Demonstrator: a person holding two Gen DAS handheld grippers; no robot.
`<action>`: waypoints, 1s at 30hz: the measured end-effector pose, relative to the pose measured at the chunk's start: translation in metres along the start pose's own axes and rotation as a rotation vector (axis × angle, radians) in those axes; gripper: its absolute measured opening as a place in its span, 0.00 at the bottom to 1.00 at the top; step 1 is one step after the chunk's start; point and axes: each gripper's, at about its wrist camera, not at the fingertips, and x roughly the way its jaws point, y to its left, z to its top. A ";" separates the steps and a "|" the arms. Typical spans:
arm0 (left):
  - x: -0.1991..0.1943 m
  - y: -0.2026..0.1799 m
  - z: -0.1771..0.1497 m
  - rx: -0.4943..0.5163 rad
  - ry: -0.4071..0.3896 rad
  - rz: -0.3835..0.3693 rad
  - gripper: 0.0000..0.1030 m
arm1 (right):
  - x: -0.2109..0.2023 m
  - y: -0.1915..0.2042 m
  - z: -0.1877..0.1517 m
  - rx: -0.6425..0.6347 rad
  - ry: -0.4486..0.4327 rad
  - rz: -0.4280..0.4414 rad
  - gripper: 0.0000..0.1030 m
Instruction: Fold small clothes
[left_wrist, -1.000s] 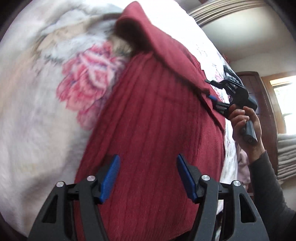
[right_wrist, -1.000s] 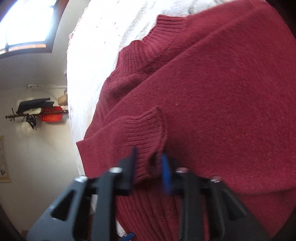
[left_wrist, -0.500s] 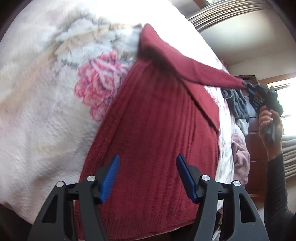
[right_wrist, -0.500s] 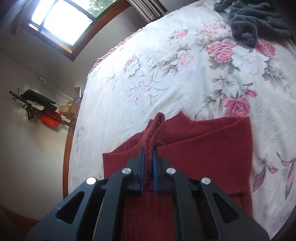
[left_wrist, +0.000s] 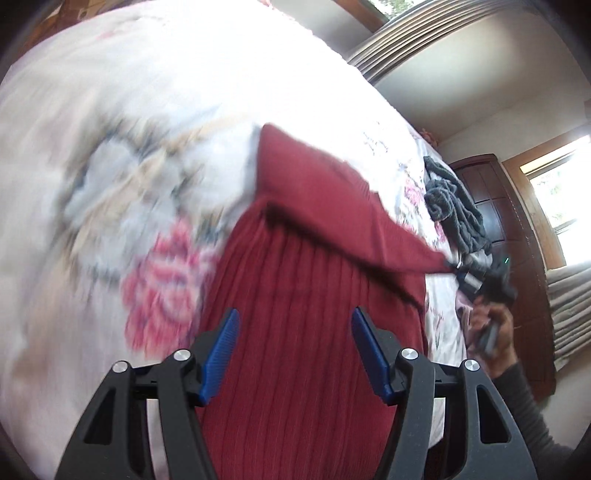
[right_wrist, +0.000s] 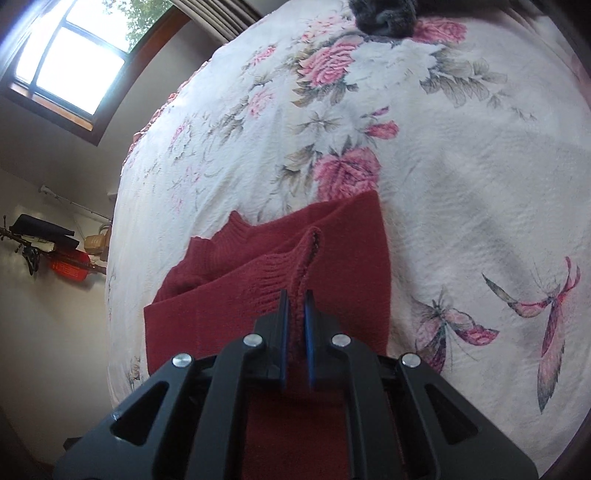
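On the flower-printed white bedspread (left_wrist: 110, 155), seen from the left wrist: dark red ribbed knit sweater (left_wrist: 303, 332) spread flat, filling the frame from centre down to 6 o'clock. Left gripper (left_wrist: 293, 339) released, blue-padded fingers (left_wrist: 221, 343) spread wide over the ribbed body, nothing between them; whether touching the knit or just above it, hard to say. Red sleeve (left_wrist: 343, 206) lifted off the body and drawn taut toward 3 o'clock, ending at the right gripper (left_wrist: 452, 264), gripped there by the person's hand (left_wrist: 496, 325) in a dark grey cuff. Crumpled dark grey garment (left_wrist: 454, 206) lying on the bedspread near 2 o'clock, apart from the sweater. Dark wooden door (left_wrist: 513, 229) beyond, at 3 o'clock. Much of the bedspread blurred.

From the right wrist: right gripper (right_wrist: 295, 321) clenched on the ribbed cuff (right_wrist: 308, 254) of the sleeve, cuff edge standing upright between the narrow blue pads. Sweater (right_wrist: 354, 251) lying at centre to 6 o'clock, collar toward 9 o'clock. Bedspread (right_wrist: 461, 166) with pink roses at 12 o'clock and butterflies at 4 o'clock. Grey garment (right_wrist: 384, 16) at the 12 o'clock edge. Bright window (right_wrist: 70, 66) at 10 o'clock.
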 end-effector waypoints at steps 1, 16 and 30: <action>0.005 -0.003 0.009 0.007 -0.002 -0.004 0.61 | 0.005 -0.006 -0.001 0.006 0.005 -0.002 0.05; 0.112 -0.035 0.144 0.057 0.087 -0.092 0.61 | 0.007 -0.055 0.008 0.070 -0.035 0.127 0.11; 0.202 -0.010 0.173 0.021 0.249 -0.051 0.44 | 0.052 -0.053 0.006 0.035 0.110 0.204 0.05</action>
